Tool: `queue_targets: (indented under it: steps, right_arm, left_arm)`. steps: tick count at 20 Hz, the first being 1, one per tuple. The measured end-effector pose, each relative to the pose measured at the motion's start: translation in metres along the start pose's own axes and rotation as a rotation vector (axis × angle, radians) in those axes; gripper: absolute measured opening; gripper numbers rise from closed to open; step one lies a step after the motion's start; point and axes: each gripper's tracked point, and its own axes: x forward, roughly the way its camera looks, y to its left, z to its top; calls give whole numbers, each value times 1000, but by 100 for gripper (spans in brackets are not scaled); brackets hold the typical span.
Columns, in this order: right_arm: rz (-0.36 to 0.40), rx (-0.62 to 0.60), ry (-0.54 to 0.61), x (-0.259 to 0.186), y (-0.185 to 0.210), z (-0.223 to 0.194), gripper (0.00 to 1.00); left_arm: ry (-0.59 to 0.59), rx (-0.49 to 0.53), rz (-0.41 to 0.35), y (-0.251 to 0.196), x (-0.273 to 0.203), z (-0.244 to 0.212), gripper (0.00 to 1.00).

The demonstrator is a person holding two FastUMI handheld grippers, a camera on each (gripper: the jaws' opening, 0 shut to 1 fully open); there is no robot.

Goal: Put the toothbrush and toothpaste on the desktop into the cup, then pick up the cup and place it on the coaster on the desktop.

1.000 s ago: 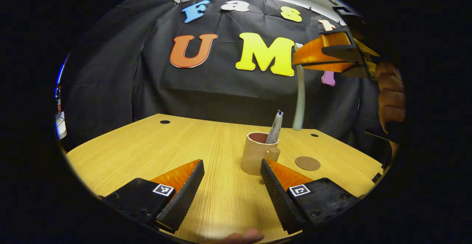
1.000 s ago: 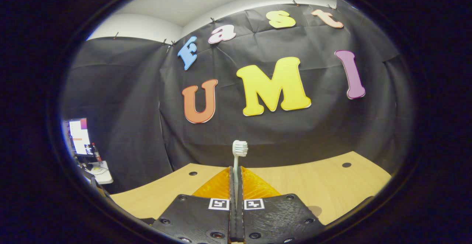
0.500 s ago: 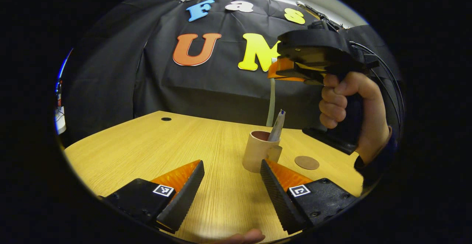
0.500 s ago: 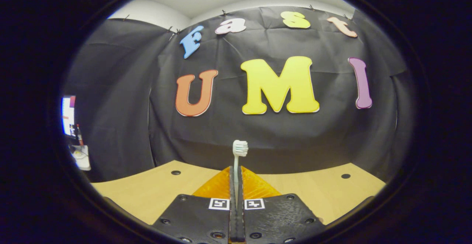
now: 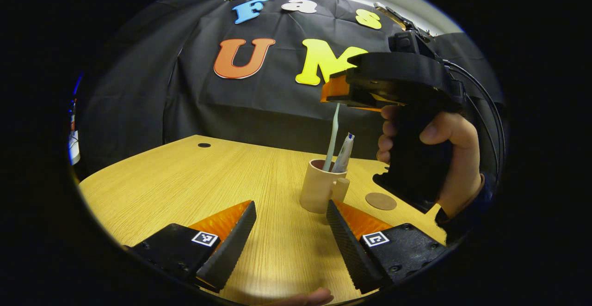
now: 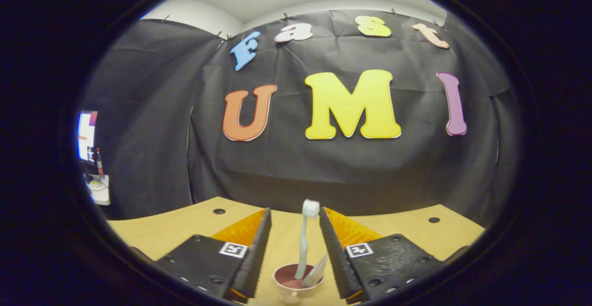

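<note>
Toothbrush (image 6: 303, 241) and toothpaste (image 5: 343, 154) stand in the cup (image 5: 318, 186), which sits on the counter (image 5: 194, 181) beside the coaster (image 5: 380, 201), not on it. Right claw (image 6: 296, 225) wide around the brush, left claw (image 5: 291, 232) wide near the cup; the cup-to-coaster move is left.

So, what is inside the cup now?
The cup holds the toothbrush and the toothpaste, both sticking out above its rim. Their lower ends are hidden by its wall.

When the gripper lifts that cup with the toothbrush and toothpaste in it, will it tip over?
Probably not, if gripped low. The cup looks stout with a flat base on the table. The toothbrush and toothpaste lean well above its rim, so they may wobble or shift. They look light, so the cup should stay manageable.
</note>
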Motion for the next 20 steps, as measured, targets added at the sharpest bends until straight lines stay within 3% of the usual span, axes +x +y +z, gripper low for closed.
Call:
queue_targets:
  steps: [1,2,4,11,16,20]
  right_arm:
    - [-7,-7,-7,-4,-1,0,82]
    - [6,-16,-12,-5,2,-1,84]
    - [12,-37,-9,-16,0,2,98]
    - [38,-20,-30,-65,-30,30,94]
    - [14,4,-72,-116,-81,46,96]
    - [-29,-15,-100,-153,-128,46,94]
  left_arm:
    - [1,5,8,2,0,-1,97]
    - [2,3,10,2,1,-1,97]
    - [18,-10,7,0,3,-3,97]
    - [36,-19,-30,-22,17,15,97]
    - [54,52,-43,-37,31,50,97]
    - [141,73,-34,-47,42,64,97]
